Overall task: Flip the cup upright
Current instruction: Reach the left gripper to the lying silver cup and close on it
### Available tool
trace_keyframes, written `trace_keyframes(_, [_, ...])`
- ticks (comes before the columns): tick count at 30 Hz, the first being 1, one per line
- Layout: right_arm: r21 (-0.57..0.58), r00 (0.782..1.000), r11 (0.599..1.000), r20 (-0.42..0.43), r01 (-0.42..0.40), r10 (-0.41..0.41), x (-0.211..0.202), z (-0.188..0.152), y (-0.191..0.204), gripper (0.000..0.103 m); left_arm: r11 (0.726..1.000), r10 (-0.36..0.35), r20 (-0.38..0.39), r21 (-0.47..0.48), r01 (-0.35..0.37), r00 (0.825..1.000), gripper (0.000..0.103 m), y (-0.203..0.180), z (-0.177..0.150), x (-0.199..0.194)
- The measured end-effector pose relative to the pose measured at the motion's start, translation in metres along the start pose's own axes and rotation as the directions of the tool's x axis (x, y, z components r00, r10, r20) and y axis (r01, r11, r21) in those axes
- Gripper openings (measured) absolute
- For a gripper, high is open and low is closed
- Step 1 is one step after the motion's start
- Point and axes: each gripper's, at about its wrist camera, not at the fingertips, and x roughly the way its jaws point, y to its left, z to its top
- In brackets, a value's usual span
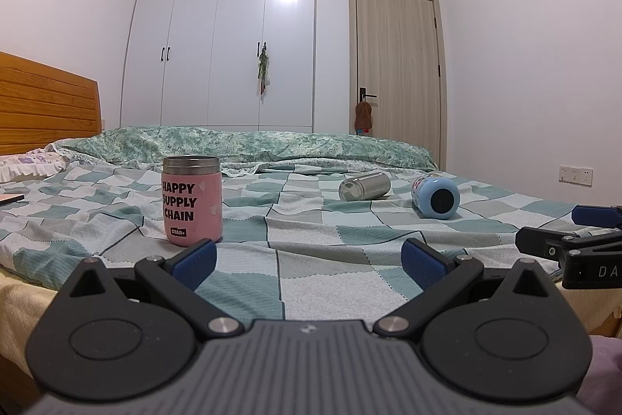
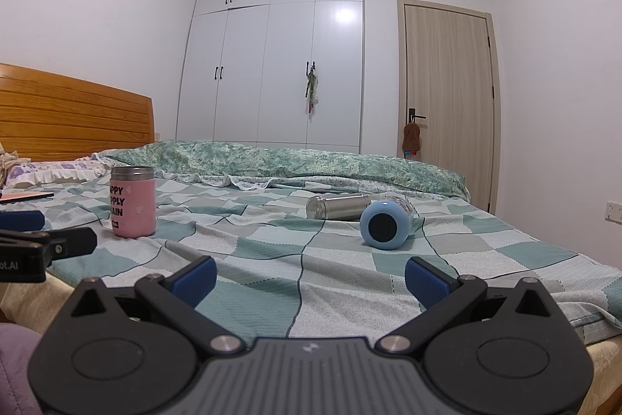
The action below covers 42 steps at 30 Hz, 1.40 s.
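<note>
On my left wrist camera, the left gripper [image 1: 309, 259] hung low over the near edge of the bed [image 1: 311, 271], its jaws spread wide with nothing between the blue pads [image 1: 194, 261]. Just beyond the left pad stood a pink cup [image 1: 191, 201], upright on the checked sheet, steel rim on top, lettering reading HAPPY SUPPLY CHAIN. Further back and to the right lay a steel cup [image 1: 364, 186] on its side, and near it, a little closer to me, a blue cup [image 1: 436, 196] also on its side with its round dark-centred end turned toward the lens. I saw the right gripper [image 1: 571, 240] poking in at the right edge; from there I could not tell how far it was open. Behind the bed were a white wardrobe [image 1: 225, 37], a wooden door [image 1: 396, 65] and the wooden headboard [image 1: 42, 104].

On my right wrist camera, the right gripper [image 2: 311, 277] sat equally low at the bed's near edge [image 2: 311, 298], jaws wide apart and holding nothing. The blue cup [image 2: 385, 224] lay on its side ahead and slightly right of centre, well beyond the fingertips, its end facing me. The steel cup [image 2: 338, 207] lay on its side just behind it; I could not tell if they touched. The pink cup [image 2: 133, 201] stood upright well off to the left. Part of the left gripper [image 2: 39, 244] showed at the left edge.
</note>
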Motion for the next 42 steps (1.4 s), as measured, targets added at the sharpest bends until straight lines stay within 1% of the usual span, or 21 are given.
trace_keyframes(15, [0.0, 1.0, 1.0, -0.003, -0.001, 0.001, 0.002, 0.0, -0.001, 0.103, 1.0, -0.001, -0.003, -0.001, 0.001, 1.0, 0.103, -0.001, -0.002, 0.0])
trace_keyframes(17, [-0.004, 1.0, 1.0, -0.012, -0.001, 0.001, 0.002, 0.001, 0.0, 0.103, 1.0, 0.006, -0.013, 0.001, -0.006, 1.0, 0.103, -0.003, 0.002, 0.0])
trace_keyframes(19, [-0.009, 1.0, 1.0, -0.023, -0.018, 0.018, 0.004, 0.005, -0.001, 0.103, 1.0, 0.005, -0.029, 0.0, -0.005, 1.0, 0.103, -0.003, 0.007, 0.003])
trace_keyframes(21, [-0.001, 0.999, 0.999, -0.019, -0.034, 0.034, 0.004, 0.01, -0.004, 0.103, 1.0, -0.01, -0.031, 0.001, 0.01, 0.999, 0.103, -0.004, 0.009, 0.006])
trace_keyframes(24, [0.02, 0.999, 0.999, -0.013, -0.039, 0.039, 0.016, 0.021, -0.014, 0.103, 0.999, -0.024, -0.047, 0.032, 0.026, 0.999, 0.103, -0.007, 0.02, 0.017])
trace_keyframes(29, [0.016, 0.999, 0.999, -0.014, -0.037, 0.037, 0.05, 0.044, -0.036, 0.103, 0.996, -0.053, -0.062, 0.073, 0.058, 0.997, 0.103, -0.018, 0.052, 0.049])
trace_keyframes(33, [0.007, 0.999, 1.0, -0.027, -0.026, 0.026, 0.081, 0.062, -0.059, 0.103, 0.985, -0.056, -0.074, 0.161, 0.068, 0.996, 0.103, -0.035, 0.076, 0.087])
trace_keyframes(34, [0.006, 0.999, 1.0, -0.032, -0.023, 0.023, 0.091, 0.067, -0.065, 0.103, 0.98, -0.062, -0.086, 0.184, 0.077, 0.994, 0.103, -0.04, 0.082, 0.101])
trace_keyframes(37, [0.003, 0.999, 1.0, -0.047, -0.019, 0.02, 0.121, 0.08, -0.083, 0.103, 0.972, -0.093, -0.121, 0.206, 0.116, 0.988, 0.103, -0.05, 0.099, 0.139])
trace_keyframes(42, [0.013, 0.996, 1.0, -0.081, -0.026, 0.027, 0.181, 0.103, -0.111, 0.103, 0.961, -0.095, -0.184, 0.239, 0.139, 0.978, 0.103, -0.07, 0.124, 0.214])
